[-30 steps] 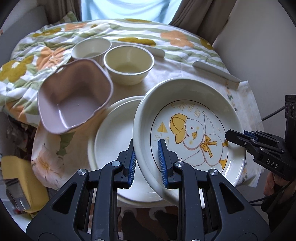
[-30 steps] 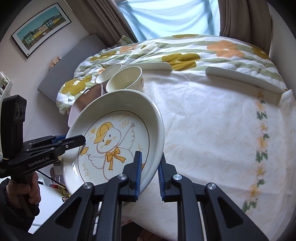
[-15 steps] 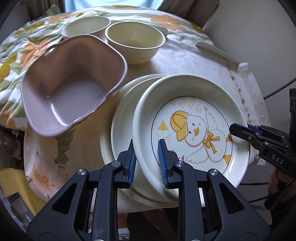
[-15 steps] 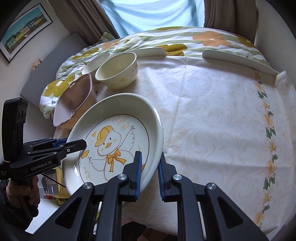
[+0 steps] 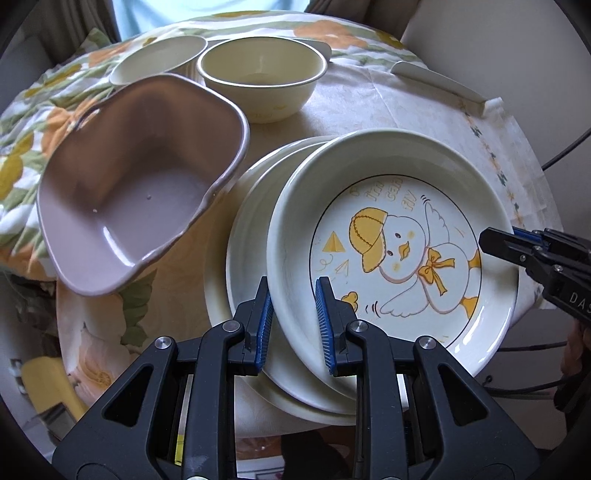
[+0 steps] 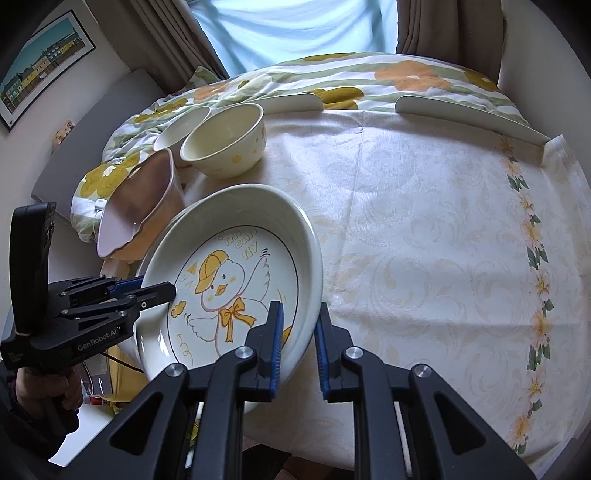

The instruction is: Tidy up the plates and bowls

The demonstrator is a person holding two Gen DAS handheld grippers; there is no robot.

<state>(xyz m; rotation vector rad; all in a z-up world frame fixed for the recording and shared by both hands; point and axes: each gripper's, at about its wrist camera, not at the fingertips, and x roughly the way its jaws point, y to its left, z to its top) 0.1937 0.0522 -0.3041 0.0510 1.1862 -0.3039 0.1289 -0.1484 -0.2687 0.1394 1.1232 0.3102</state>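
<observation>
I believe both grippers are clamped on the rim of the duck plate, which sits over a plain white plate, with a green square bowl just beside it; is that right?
Nearly. The square bowl is mauve-pink, not green, as the left wrist view shows. The rest holds: the left gripper and right gripper both clamp the rim of the duck plate, which sits over the plain white plate.

Clothed round table [image 6: 424, 240] bearing bowls [image 6: 225, 147], plain plate [image 5: 251, 221].

Home dining corner, curtained window [image 6: 295, 33], framed picture [image 6: 40, 62] on wall, floral tablecloth [image 6: 424, 229] (crockery laid out)
</observation>
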